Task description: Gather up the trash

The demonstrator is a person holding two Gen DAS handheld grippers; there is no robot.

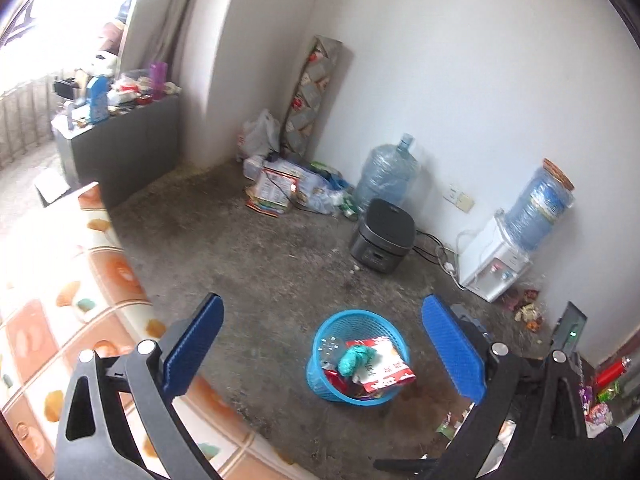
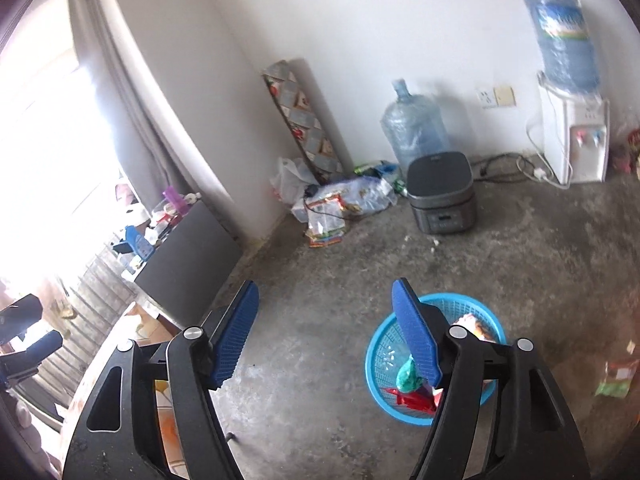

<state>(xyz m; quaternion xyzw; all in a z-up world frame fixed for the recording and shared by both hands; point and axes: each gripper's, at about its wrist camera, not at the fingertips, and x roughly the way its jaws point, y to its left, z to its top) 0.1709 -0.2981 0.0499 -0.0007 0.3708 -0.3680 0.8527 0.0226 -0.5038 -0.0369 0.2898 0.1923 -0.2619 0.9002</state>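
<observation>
The blue basket (image 1: 359, 356) is being seen on the bare concrete floor (image 1: 256, 264), ahead of and below the left gripper (image 1: 320, 356), framed in the gap between its two blue pads. In the right wrist view the same basket (image 2: 436, 356) is being partly covered by the right-hand pad of the right gripper (image 2: 326, 336), so it is lying off to that side of those jaws rather than between them. The basket is being filled already: a red-and-white wrapper (image 1: 386, 364), a crumpled green bag (image 1: 352, 360) and other scraps are being held inside it.

Both pairs of jaws are being held spread wide, and nothing is being pinched by either.

The step in hand is judged to be the search for a further piece, with both grippers empty and raised over the floor. More litter is being shown well apart from the basket: a green-and-red packet (image 2: 618, 376) beyond the right gripper's right pad, and a heap of bags and packets (image 1: 292, 188) far ahead by the wall corner. For the next move, one gripper would need to be lowered over a loose packet, with a pad on either side of it.
</observation>
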